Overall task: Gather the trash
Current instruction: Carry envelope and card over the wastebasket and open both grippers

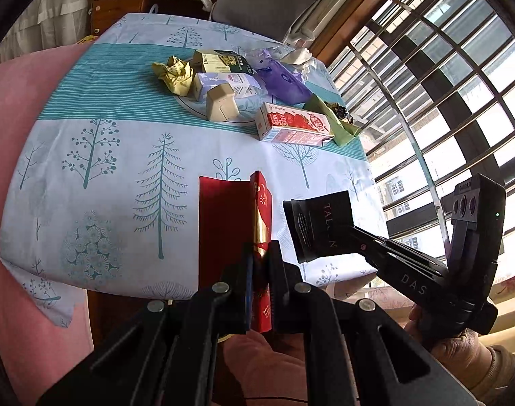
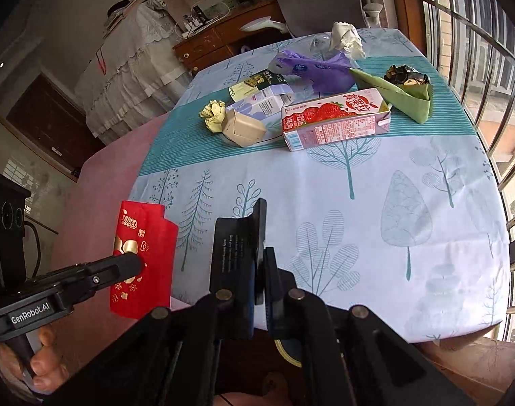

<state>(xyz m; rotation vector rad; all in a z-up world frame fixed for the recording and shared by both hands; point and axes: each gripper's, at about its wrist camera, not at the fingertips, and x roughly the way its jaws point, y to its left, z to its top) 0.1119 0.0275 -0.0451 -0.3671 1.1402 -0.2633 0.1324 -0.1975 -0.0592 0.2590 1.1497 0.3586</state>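
My left gripper (image 1: 259, 257) is shut on a red envelope (image 1: 223, 223) with gold print, held over the table's near edge. My right gripper (image 2: 262, 260) is shut on a black printed packet (image 2: 235, 247), just right of the envelope (image 2: 149, 237). Each gripper shows in the other's view: the right one (image 1: 355, 233) with its packet (image 1: 320, 226), the left one (image 2: 135, 264). Further back on the tree-patterned tablecloth (image 1: 122, 155) lie a strawberry milk carton (image 2: 335, 120), a beige small carton (image 2: 243, 130), crumpled yellow paper (image 2: 215, 113), a purple bag (image 2: 321, 69) and other boxes.
A folded green paper (image 2: 402, 96) holding a dark wrapper sits at the back right, near a crumpled white tissue (image 2: 347, 39). A barred window (image 1: 443, 84) runs along the right side. A pink cover (image 1: 17, 118) lies left of the table, a wooden cabinet (image 2: 220, 40) behind.
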